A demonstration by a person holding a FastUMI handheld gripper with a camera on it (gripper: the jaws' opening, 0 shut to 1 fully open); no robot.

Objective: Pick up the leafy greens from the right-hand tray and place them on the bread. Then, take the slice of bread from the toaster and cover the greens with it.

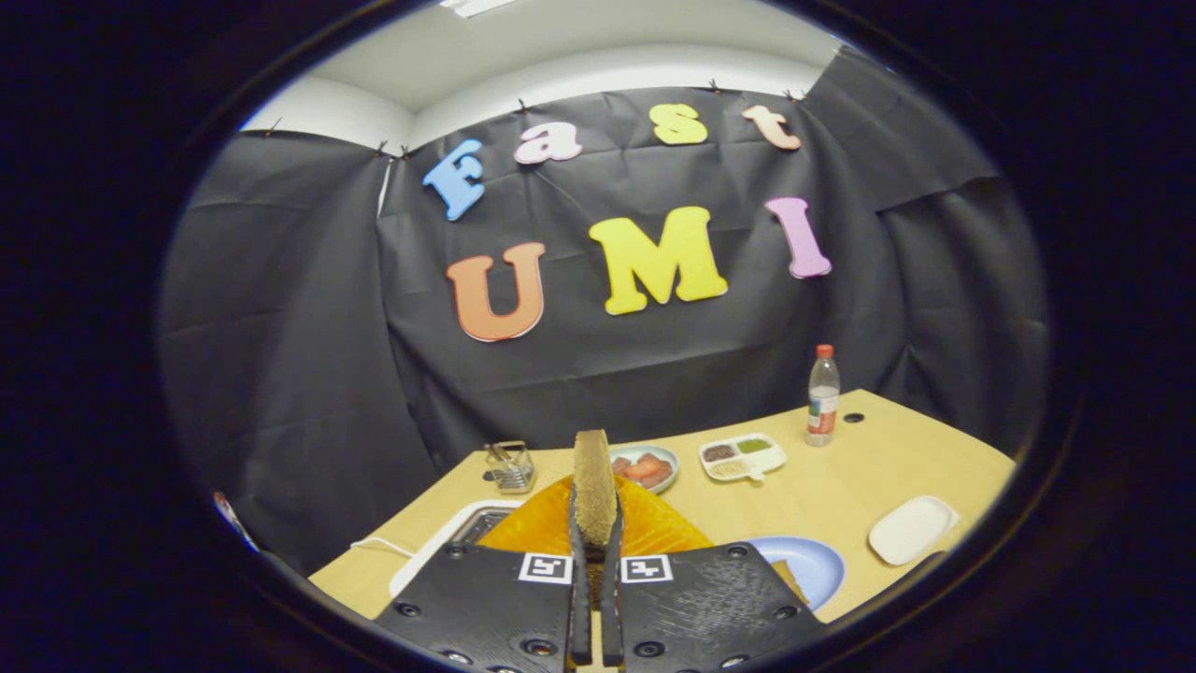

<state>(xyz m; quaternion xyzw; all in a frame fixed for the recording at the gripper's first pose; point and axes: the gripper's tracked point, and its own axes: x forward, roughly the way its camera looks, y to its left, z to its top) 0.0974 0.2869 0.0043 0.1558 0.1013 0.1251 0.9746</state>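
Note:
My gripper (595, 537) is shut on a slice of brown bread (594, 486), which stands edge-on and upright between the fingers, lifted above the table. Just below and left of the fingers sits the white toaster (439, 547) with its dark slot (478, 525). An orange ridged sheet (654, 525) lies right behind the fingers. To the right of them a blue plate (811, 565) peeks out from behind the gripper body. The leafy greens are hidden from me.
On the wooden table (841, 486) beyond the fingers stand a small glass holder (510, 465), a bowl of red slices (647, 467), a white divided dish (744, 456) and a bottle with a red cap (823, 394). A white tray (913, 529) lies at the right.

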